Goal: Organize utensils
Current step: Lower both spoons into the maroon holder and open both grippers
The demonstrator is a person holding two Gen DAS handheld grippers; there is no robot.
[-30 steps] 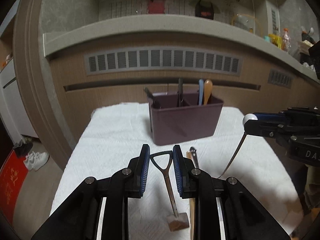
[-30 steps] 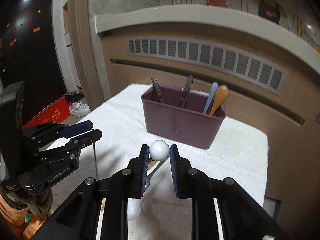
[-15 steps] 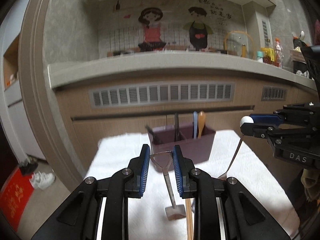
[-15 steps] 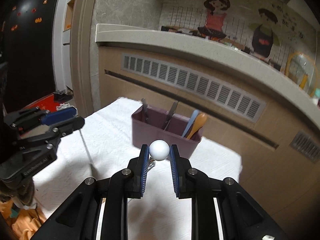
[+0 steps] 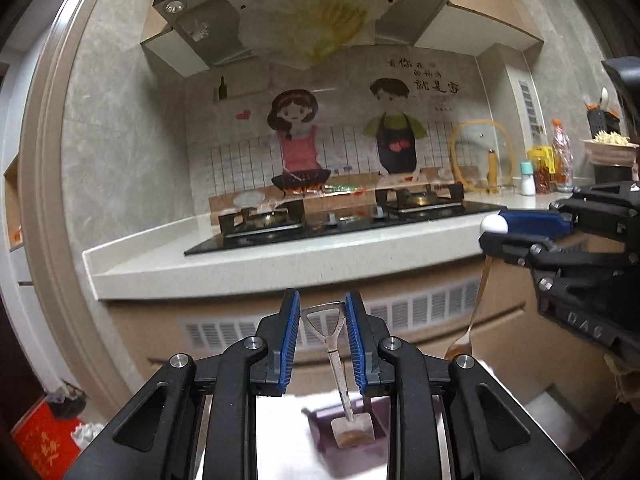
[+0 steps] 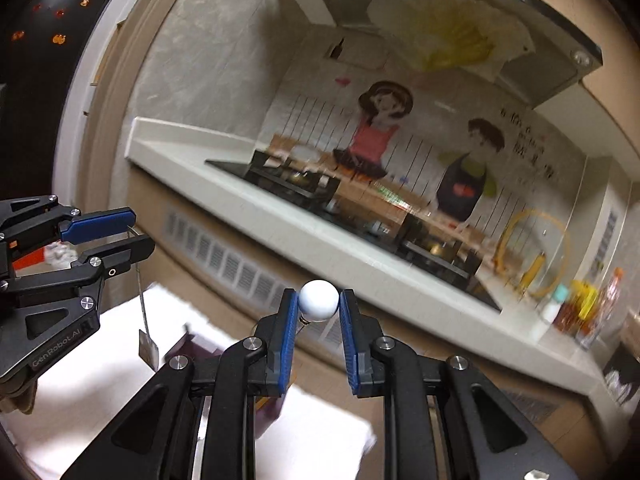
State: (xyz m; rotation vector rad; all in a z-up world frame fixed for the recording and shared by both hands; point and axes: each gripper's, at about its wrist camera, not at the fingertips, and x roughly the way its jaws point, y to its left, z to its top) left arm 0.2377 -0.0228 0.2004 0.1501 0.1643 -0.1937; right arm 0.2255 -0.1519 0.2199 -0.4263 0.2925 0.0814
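Observation:
My left gripper (image 5: pixel 322 312) is shut on the triangular loop handle of a small metal shovel-shaped spoon (image 5: pixel 339 368), whose blade hangs below. My right gripper (image 6: pixel 319 308) is shut on the white ball end of a metal spoon (image 6: pixel 319 306). In the left wrist view that spoon (image 5: pixel 478 300) dangles from the right gripper (image 5: pixel 520 236) at the right. The right wrist view shows the left gripper (image 6: pixel 108 236) at the left, with the shovel spoon (image 6: pixel 146 332) hanging from it. The purple utensil holder (image 5: pixel 348 446) sits low, mostly hidden behind my fingers, on the white cloth (image 6: pixel 100 360).
A pale kitchen counter (image 5: pixel 280 258) with a black gas hob (image 5: pixel 340 220) runs across ahead, with a range hood above. Bottles and a glass lid (image 5: pixel 482 160) stand at its right end. A red mat (image 5: pixel 44 440) and shoes lie on the floor at lower left.
Both grippers have risen with their utensils, and the views have tipped up from the table to the counter and hob. The purple holder has sunk to the bottom edge.

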